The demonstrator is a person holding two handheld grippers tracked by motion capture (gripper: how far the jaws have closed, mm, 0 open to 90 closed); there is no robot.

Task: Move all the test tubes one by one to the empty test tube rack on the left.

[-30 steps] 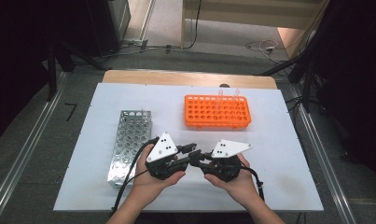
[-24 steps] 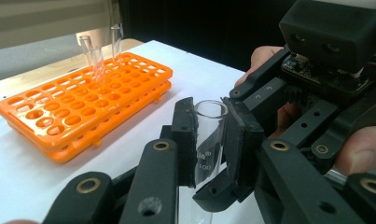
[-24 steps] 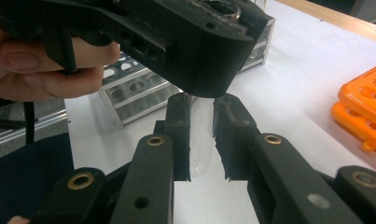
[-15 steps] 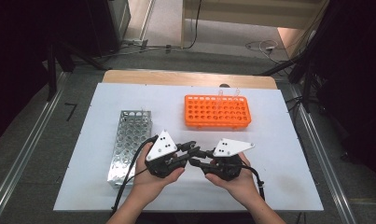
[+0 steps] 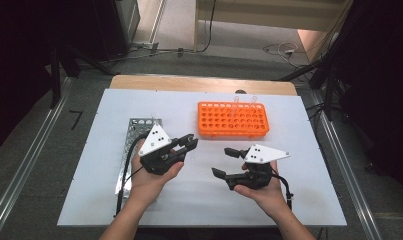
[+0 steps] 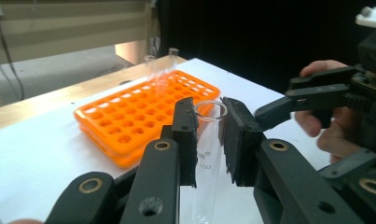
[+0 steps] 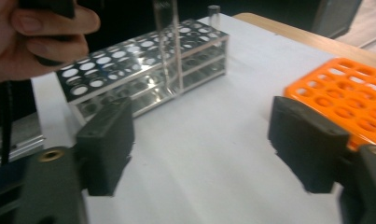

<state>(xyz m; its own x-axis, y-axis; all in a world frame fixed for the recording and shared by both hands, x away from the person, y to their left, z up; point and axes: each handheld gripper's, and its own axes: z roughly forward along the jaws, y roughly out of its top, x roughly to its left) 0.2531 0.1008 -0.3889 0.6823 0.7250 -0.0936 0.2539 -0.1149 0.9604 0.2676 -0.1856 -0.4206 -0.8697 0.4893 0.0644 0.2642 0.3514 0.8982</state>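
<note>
Left gripper view: glass tube (image 6: 209, 140) pinched upright in left gripper (image 6: 208, 135), probably headed for orange rack (image 6: 143, 114) at 11 o'clock; right gripper (image 5: 228, 162) spread, empty.

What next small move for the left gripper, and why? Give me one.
Probably carry the glass tube toward the orange rack and line it up over an empty hole. The left gripper is shut on the tube, the right gripper is open and empty, and two tubes already stand in that rack's far row.
</note>
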